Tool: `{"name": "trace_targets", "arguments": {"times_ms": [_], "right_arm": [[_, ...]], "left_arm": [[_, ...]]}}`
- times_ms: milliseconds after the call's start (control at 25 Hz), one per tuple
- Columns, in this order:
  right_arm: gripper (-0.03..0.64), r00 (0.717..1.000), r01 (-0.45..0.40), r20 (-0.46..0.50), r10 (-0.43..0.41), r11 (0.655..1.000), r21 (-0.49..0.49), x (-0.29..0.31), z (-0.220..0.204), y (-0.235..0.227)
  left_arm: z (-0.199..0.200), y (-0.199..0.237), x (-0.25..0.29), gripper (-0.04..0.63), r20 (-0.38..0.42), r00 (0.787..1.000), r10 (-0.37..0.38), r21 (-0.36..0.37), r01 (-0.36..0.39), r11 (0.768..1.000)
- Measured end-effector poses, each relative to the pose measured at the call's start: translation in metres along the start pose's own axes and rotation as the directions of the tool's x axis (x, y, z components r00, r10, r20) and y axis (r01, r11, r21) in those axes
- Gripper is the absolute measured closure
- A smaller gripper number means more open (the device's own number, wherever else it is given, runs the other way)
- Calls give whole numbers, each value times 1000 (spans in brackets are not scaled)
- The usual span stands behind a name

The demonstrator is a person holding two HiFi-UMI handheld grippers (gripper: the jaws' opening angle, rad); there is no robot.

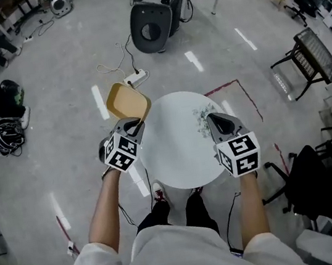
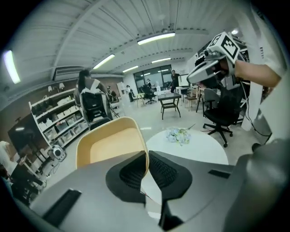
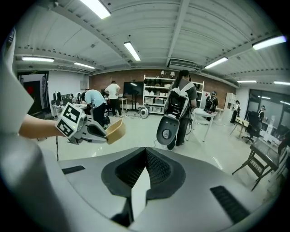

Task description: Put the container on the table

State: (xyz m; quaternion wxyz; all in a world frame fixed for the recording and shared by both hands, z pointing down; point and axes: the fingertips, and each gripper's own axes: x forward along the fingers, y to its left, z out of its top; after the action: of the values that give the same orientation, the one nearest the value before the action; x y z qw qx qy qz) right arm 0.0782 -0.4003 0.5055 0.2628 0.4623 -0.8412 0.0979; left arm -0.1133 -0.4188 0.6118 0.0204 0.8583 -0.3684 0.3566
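Note:
A shallow yellow container (image 1: 127, 101) hangs in the air just off the far left edge of the round white table (image 1: 178, 152). My left gripper (image 1: 136, 126) is shut on its near rim. In the left gripper view the container (image 2: 110, 144) tilts up in front of the jaws, with the rim pinched between the pads at my left gripper (image 2: 146, 164). My right gripper (image 1: 213, 117) hovers over the table's right side, shut with nothing in it. The right gripper view shows my right gripper (image 3: 145, 156) with tips together, and the container (image 3: 116, 130) off to the left.
A small bunch of pale flowers (image 1: 201, 120) lies on the table's far right part. On the floor beyond are a power strip with cable (image 1: 135, 77) and a black rounded chair (image 1: 152, 28). A black office chair (image 1: 312, 190) stands close at right.

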Motion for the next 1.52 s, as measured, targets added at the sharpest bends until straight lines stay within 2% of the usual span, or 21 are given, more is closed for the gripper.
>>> {"name": "trace_targets", "arguments": {"times_ms": [120, 360, 520, 600, 680, 800, 880, 1000, 1200, 1360, 1520], "right_arm": [[603, 999, -15, -41, 16, 999, 39, 25, -25, -19], [604, 993, -76, -79, 85, 991, 111, 61, -75, -41], [604, 988, -83, -123, 95, 991, 100, 66, -103, -53], [604, 984, -78, -154, 91, 993, 92, 66, -114, -61], [604, 980, -80, -173, 99, 990, 113, 67, -121, -66], [603, 975, -84, -195, 110, 987, 134, 64, -126, -68], [603, 972, -84, -211, 108, 989, 121, 61, -128, -68], [603, 972, -86, -208, 107, 990, 107, 58, -115, -72], [603, 986, -81, -142, 93, 993, 86, 44, -69, -73], [603, 998, -53, -40, 54, 998, 34, 35, -14, -77], [603, 997, -54, 62, 56, 998, -39, 21, 43, -68]], "left_arm": [[-29, -12, 56, 560, -95, 994, -53, 11, 54, 998], [-92, -41, 156, 560, -299, 950, -89, 147, 138, 979], [-118, -62, 200, 560, -355, 924, -140, 110, 190, 976], [-127, -67, 215, 560, -384, 912, -143, 116, 201, 973], [-131, -66, 223, 560, -402, 907, -127, 134, 196, 971], [-129, -64, 224, 558, -401, 906, -135, 107, 192, 975], [-122, -63, 220, 548, -379, 914, -145, 80, 188, 979], [-100, -51, 206, 517, -307, 938, -160, -3, 167, 986], [-36, -34, 150, 522, -108, 966, -235, -145, 219, 965], [23, 9, 87, 565, 64, 994, -94, -237, 107, 966], [70, 40, 18, 574, 197, 979, 58, -286, 1, 958]]}}
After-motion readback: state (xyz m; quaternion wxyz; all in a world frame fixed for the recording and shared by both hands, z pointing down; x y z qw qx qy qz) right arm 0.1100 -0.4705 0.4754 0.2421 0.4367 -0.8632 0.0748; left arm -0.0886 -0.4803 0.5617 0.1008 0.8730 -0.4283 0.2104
